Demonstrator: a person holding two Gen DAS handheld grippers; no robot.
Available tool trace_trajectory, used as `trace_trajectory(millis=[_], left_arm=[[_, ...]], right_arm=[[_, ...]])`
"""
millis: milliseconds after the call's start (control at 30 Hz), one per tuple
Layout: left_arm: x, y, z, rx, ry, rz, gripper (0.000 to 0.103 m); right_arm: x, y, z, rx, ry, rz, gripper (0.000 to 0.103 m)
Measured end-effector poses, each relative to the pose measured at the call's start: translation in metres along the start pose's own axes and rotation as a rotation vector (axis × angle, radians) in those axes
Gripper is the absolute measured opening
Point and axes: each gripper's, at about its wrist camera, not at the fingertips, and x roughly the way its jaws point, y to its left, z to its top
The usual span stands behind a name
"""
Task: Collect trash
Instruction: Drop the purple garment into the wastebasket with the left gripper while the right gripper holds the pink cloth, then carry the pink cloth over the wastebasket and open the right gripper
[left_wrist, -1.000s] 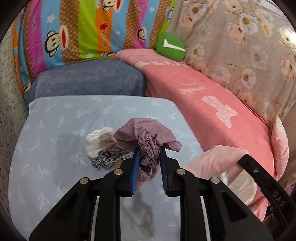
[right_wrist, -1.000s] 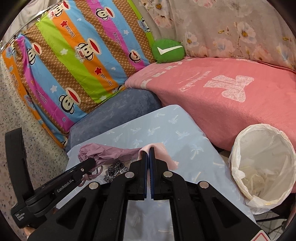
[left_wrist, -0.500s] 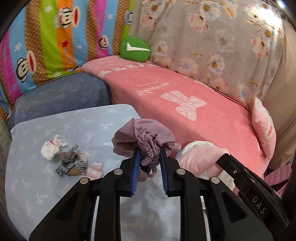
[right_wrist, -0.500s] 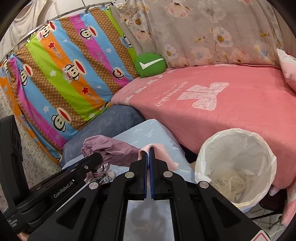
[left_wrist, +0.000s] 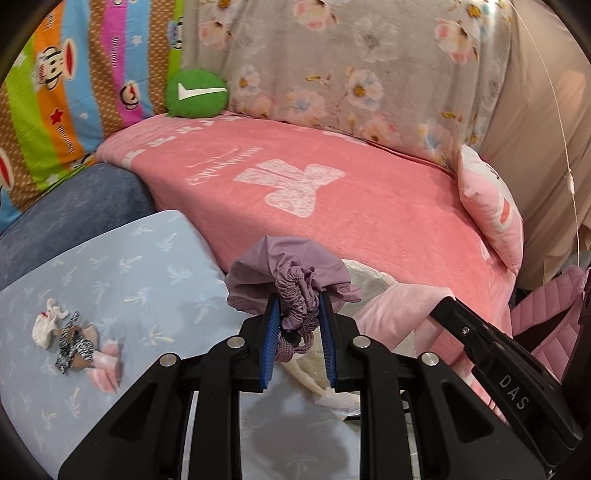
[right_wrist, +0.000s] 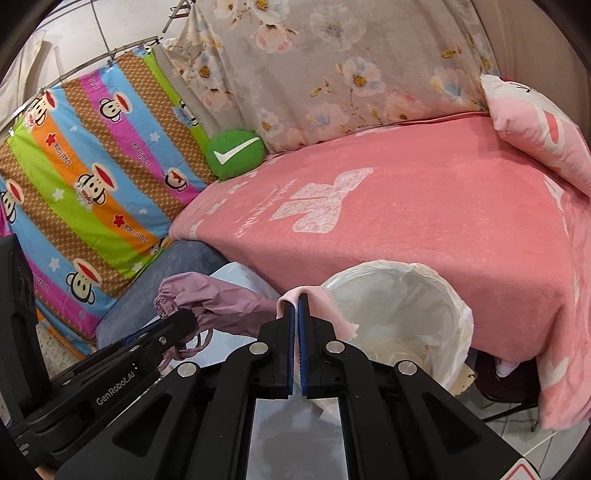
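A: Left wrist view, left to right. Lower left, on the pale blue palm-print sheet (left_wrist: 122, 266): a crumpled white tissue wad (left_wrist: 46, 326), a black-and-white patterned scrap (left_wrist: 74, 347) and a small pink scrap (left_wrist: 105, 373), touching in a loose cluster. Trash not yet collected, I'd say.

B: Centre?

A: Left gripper (left_wrist: 297, 315), blue pads clamped on the gathered elastic neck of a crumpled mauve fabric pouch (left_wrist: 288, 269). Pinching the bunched neck lets the rest balloon above the tips, so it's carried clear of the sheet.

B: Right side of that view?

A: Pale pink cloth (left_wrist: 399, 310) just beside the pouch, with the other tool's black finger at lower right. White liner peeks out behind the pouch.

B: Right wrist view?

A: Left gripper's body lower left, mauve pouch left of centre. Centre: right gripper (right_wrist: 296, 306), fingers together, pinching a thin fold of the pink cloth, which drapes to the right of the tips. Right of centre: round white bin with a plastic liner (right_wrist: 454, 306), mouth open, against the pink blanket-covered bed (right_wrist: 443, 221).

B: Why there?

A: Both loads sit near the rim, pink cloth overlapping it in frame. Likely lined up for dropping in.
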Motion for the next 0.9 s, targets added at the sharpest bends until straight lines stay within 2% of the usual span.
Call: trace_trajectory(millis=[167, 267, 333, 400, 433, 733, 800, 900], left_arm=[[0.014, -0.018, 0.001, 0.031, 0.026, -0.034, 0.022], [0.019, -0.024, 0.002, 0.039, 0.035, -0.045, 0.027], [0.021, -0.027, 0.003, 0.045, 0.03, -0.025, 0.045], [0.021, -0.029, 0.004, 0.043, 0.017, -0.004, 0.058], [0.02, -0.029, 0.004, 0.041, 0.008, 0.002, 0.061], [0.019, -0.02, 0.004, 0.024, 0.004, 0.038, 0.063], [0.018, -0.016, 0.004, 0.016, 0.004, 0.043, 0.063], [0.018, -0.011, 0.004, 0.004, 0.004, 0.051, 0.064]], right_arm=[[-0.003, -0.026, 0.004, 0.035, -0.009, -0.034, 0.002], [-0.003, -0.034, 0.005, 0.045, -0.01, -0.046, 0.002], [-0.002, -0.039, 0.006, 0.049, -0.01, -0.051, 0.002], [-0.002, -0.039, 0.006, 0.05, -0.01, -0.053, 0.002], [-0.001, -0.039, 0.007, 0.049, -0.01, -0.054, 0.002], [0.007, -0.03, 0.012, 0.036, -0.01, -0.045, 0.002], [0.01, -0.026, 0.012, 0.031, -0.007, -0.04, 0.007], [0.013, -0.021, 0.013, 0.022, -0.009, -0.041, 0.009]])
